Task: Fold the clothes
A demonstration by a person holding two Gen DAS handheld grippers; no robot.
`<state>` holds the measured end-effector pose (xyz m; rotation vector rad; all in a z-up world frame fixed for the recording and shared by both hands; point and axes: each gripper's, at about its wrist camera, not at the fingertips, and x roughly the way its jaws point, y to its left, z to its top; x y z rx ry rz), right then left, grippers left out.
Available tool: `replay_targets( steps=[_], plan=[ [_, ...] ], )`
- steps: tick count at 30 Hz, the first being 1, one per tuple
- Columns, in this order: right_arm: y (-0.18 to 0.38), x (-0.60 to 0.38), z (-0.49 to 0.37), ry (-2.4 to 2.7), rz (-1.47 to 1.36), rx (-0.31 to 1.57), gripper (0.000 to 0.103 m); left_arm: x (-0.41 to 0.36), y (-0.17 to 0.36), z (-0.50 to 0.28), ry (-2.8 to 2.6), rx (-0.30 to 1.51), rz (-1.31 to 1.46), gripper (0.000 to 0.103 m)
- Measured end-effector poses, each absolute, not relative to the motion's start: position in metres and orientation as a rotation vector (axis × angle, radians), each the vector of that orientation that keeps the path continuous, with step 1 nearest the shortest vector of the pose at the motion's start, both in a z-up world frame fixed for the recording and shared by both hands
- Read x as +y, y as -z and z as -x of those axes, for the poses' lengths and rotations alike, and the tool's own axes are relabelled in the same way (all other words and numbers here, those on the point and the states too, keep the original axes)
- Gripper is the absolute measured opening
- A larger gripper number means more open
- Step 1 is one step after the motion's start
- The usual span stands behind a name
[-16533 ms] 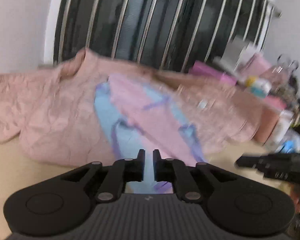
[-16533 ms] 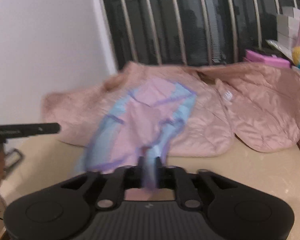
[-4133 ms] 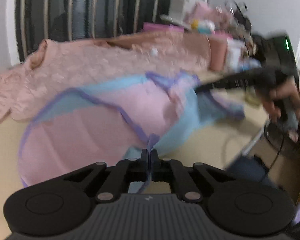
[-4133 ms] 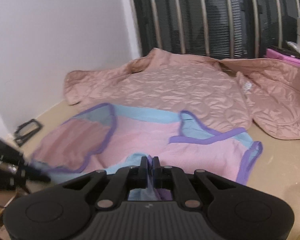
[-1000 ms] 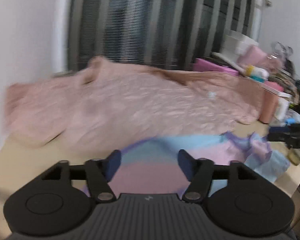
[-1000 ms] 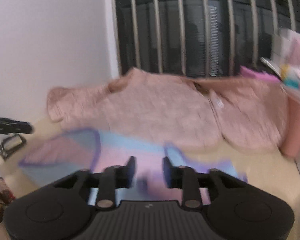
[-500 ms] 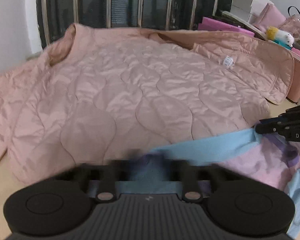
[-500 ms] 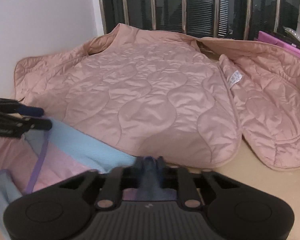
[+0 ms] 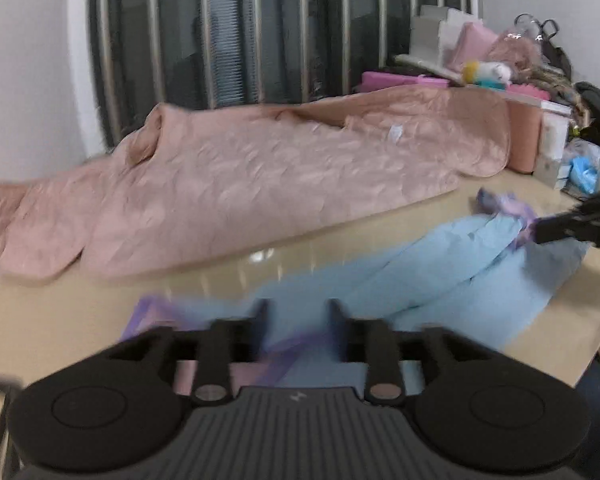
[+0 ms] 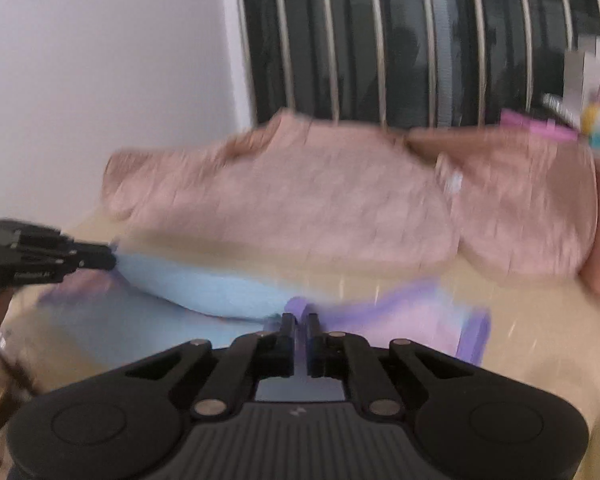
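Note:
A light blue and pink garment with purple trim [image 9: 440,276] lies folded over on the beige table, near the front edge; it also shows in the right wrist view [image 10: 220,292]. My left gripper [image 9: 298,312] has its fingers spread apart over the garment's left end, with a purple fold between them. My right gripper [image 10: 299,326] is shut on the garment's purple-trimmed edge. It shows in the left wrist view [image 9: 572,228] at the garment's right end. The left gripper shows in the right wrist view [image 10: 88,260] at the garment's left end.
A pink quilted jacket [image 9: 260,184] lies spread across the back of the table [image 9: 60,308], in front of a barred dark window [image 9: 240,32]. Boxes, a pink container [image 9: 522,140] and clutter stand at the right end. The table's front right edge is close.
Both grippers have pulled back from the jacket toward the table's front, bringing the garment's far edge over so its blue side faces up. The left gripper has opened.

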<state>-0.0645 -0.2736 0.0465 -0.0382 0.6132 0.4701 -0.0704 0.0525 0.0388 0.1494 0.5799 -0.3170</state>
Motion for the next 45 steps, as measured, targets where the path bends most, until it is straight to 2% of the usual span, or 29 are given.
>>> replay_targets(
  steps=[2,3,4,5,6,9,12,14,16,17,20,23,24,25,26,27,33,36,38,40,42,43,44,45],
  plan=[
    [-0.045,-0.278,0.075,-0.465,0.03,0.617,0.008,0.07,-0.04,0.07,0.265,0.598,-0.088,0.049],
    [-0.048,-0.281,0.079,-0.457,0.019,0.604,0.015,0.08,-0.043,0.067,0.236,0.612,-0.043,0.053],
    [-0.054,-0.285,0.08,-0.446,0.001,0.577,0.019,0.091,-0.045,0.064,0.207,0.626,0.003,0.063],
    [-0.06,-0.289,0.081,-0.434,-0.015,0.552,0.025,0.102,-0.049,0.06,0.187,0.631,0.047,0.067],
    [-0.064,-0.292,0.077,-0.41,-0.024,0.535,0.029,0.111,-0.051,0.052,0.175,0.643,0.078,0.067],
    [-0.07,-0.3,0.05,-0.297,-0.037,0.524,0.03,0.127,-0.048,0.017,0.138,0.716,0.165,0.066],
    [-0.067,-0.308,0.017,-0.219,-0.057,0.558,0.03,0.13,-0.041,-0.008,0.152,0.783,0.225,0.055],
    [-0.063,-0.311,0.004,-0.167,-0.078,0.58,0.03,0.124,-0.039,-0.008,0.182,0.779,0.208,0.042],
    [-0.06,-0.317,-0.003,-0.173,-0.136,0.597,0.033,0.118,-0.036,-0.004,0.196,0.772,0.177,0.022],
    [-0.058,-0.319,-0.006,-0.176,-0.165,0.606,0.038,0.118,-0.033,-0.003,0.195,0.775,0.179,0.008],
    [-0.049,-0.312,-0.026,-0.173,-0.181,0.662,0.04,0.124,-0.031,0.008,0.177,0.712,0.218,0.002],
    [-0.035,-0.294,-0.043,-0.126,-0.101,0.707,0.038,0.135,-0.033,0.014,0.132,0.66,0.271,0.001],
    [-0.03,-0.288,-0.047,-0.1,-0.079,0.713,0.032,0.14,-0.034,0.015,0.119,0.65,0.293,0.001],
    [-0.027,-0.285,-0.05,-0.078,-0.064,0.713,0.02,0.142,-0.034,0.015,0.104,0.648,0.307,0.001],
    [-0.026,-0.285,-0.047,-0.063,-0.067,0.702,0.004,0.145,-0.034,0.015,0.088,0.646,0.321,0.001],
    [-0.025,-0.285,-0.045,-0.049,-0.069,0.691,0.002,0.144,-0.035,0.016,0.077,0.64,0.315,0.001],
    [-0.043,-0.304,0.007,-0.033,-0.168,0.55,0.002,0.135,-0.039,0.023,0.064,0.642,0.237,0.004],
    [-0.04,-0.318,0.03,-0.026,-0.216,0.542,0.002,0.128,-0.035,0.03,0.057,0.653,0.172,0.007],
    [-0.034,-0.322,0.042,-0.013,-0.206,0.552,0.002,0.126,-0.034,0.035,0.059,0.654,0.155,0.021],
    [-0.024,-0.319,0.046,-0.004,-0.169,0.595,0.003,0.122,-0.04,0.042,0.065,0.633,0.15,0.027],
    [-0.02,-0.317,0.052,0.002,-0.151,0.609,0.008,0.114,-0.047,0.049,0.092,0.606,0.138,0.031],
    [-0.022,-0.315,0.055,0.004,-0.144,0.597,0.008,0.108,-0.051,0.052,0.117,0.59,0.127,0.038],
    [-0.027,-0.314,0.057,0.005,-0.14,0.573,0.013,0.101,-0.054,0.054,0.14,0.579,0.11,0.041],
    [-0.034,-0.313,0.058,0.002,-0.142,0.539,0.028,0.094,-0.058,0.055,0.164,0.567,0.092,0.041]
  ],
)
